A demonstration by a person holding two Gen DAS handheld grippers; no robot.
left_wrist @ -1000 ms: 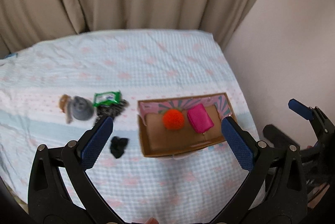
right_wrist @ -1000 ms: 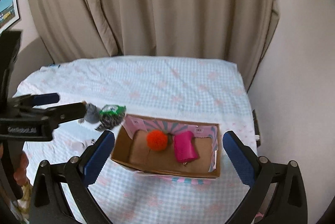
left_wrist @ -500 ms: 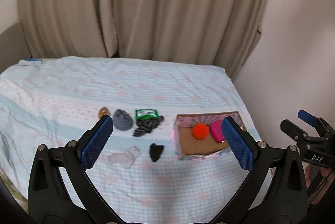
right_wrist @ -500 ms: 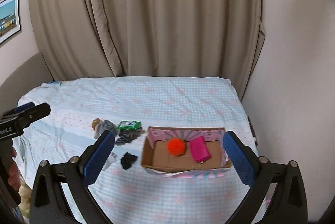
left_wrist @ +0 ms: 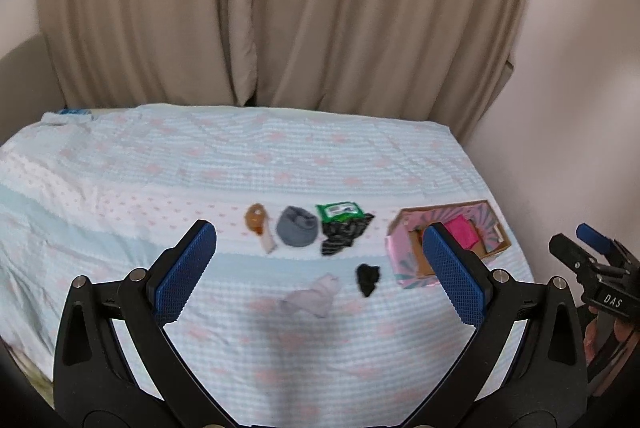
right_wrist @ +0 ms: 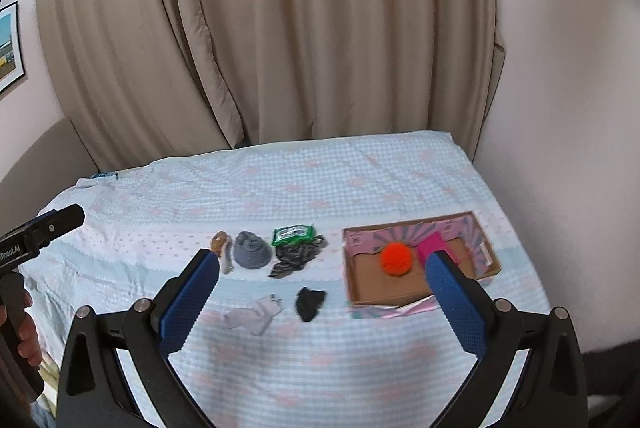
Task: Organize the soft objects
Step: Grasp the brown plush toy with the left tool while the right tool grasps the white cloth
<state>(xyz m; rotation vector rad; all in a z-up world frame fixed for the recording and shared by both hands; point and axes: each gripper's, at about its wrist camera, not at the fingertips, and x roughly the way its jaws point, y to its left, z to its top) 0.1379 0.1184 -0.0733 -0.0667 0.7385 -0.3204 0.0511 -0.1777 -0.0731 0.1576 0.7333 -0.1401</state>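
An open cardboard box (right_wrist: 362, 290) with a pink patterned rim lies on the bed at the right and holds an orange pompom (right_wrist: 396, 259) and a pink pouch (right_wrist: 434, 247). Left of it lie a green packet (right_wrist: 292, 234), a black patterned cloth (right_wrist: 294, 256), a grey beanie (right_wrist: 250, 250), a brown toy (right_wrist: 221, 243), a black sock (right_wrist: 310, 303) and a pale grey sock (right_wrist: 254, 314). My left gripper (left_wrist: 320, 270) and my right gripper (right_wrist: 322, 290) are both open and empty, held well above the bed. The box (left_wrist: 404, 260) also shows in the left wrist view.
The bed has a light blue checked cover (right_wrist: 320, 184) with pink marks. Beige curtains (right_wrist: 280, 28) hang behind it. A pale wall (right_wrist: 560, 148) stands close to the right edge of the bed. A framed picture (right_wrist: 8, 44) hangs on the left.
Both grippers have pulled back and up from the box, so the whole bed and the row of loose soft items now show. Both stayed open.
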